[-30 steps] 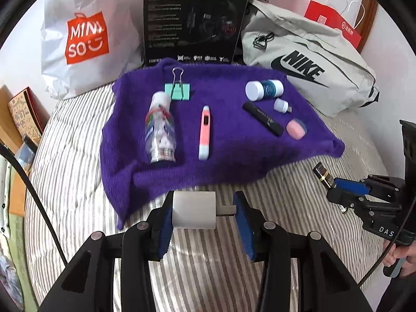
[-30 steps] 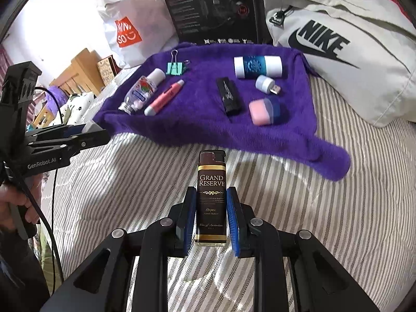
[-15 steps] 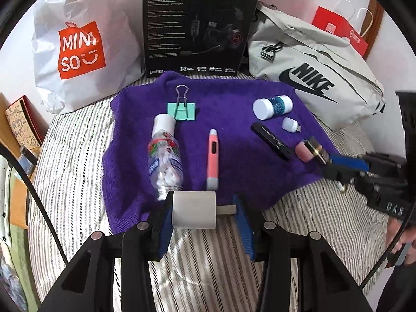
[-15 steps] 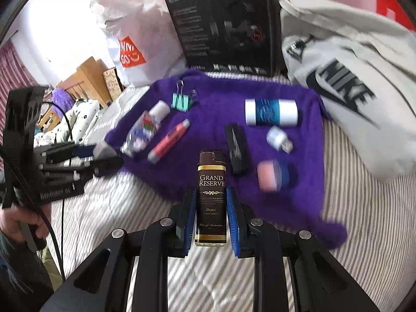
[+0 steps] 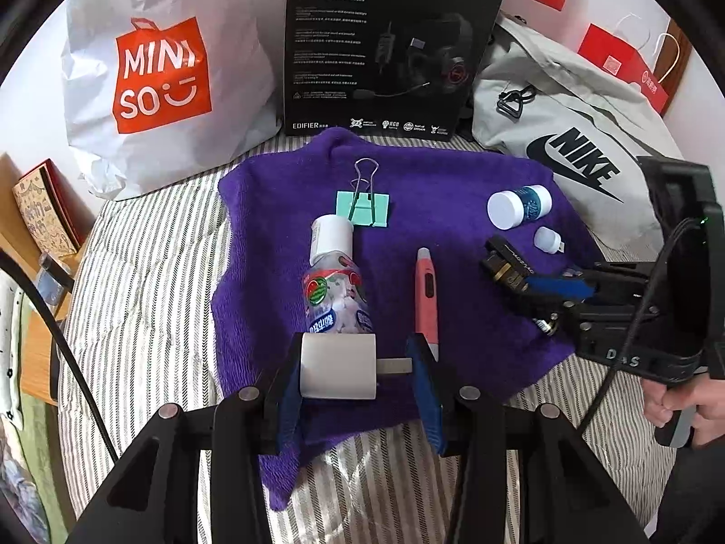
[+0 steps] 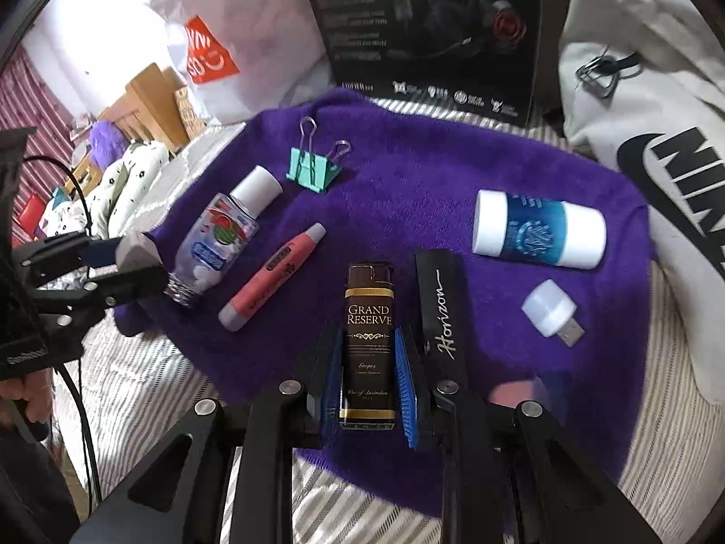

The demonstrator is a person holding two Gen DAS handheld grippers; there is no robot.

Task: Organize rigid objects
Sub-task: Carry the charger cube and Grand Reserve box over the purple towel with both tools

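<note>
Gripping the lighter (image 6: 368, 344) mid-body, the right claw (image 6: 368, 374) holds something light, rigid, probably slippery, beside the black case (image 6: 442, 313); the left claw (image 5: 358, 369) clamps a stiff white charger (image 5: 339, 366).

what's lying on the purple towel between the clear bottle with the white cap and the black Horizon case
In the right wrist view, a pink pen-shaped device lies between the clear white-capped bottle and the black Horizon case. The right gripper's brown Grand Reserve lighter is there too, beside the case.

Black left gripper (image 5: 358, 376), right gripper (image 6: 368, 376): blue pads, silver screws, black cables.
</note>
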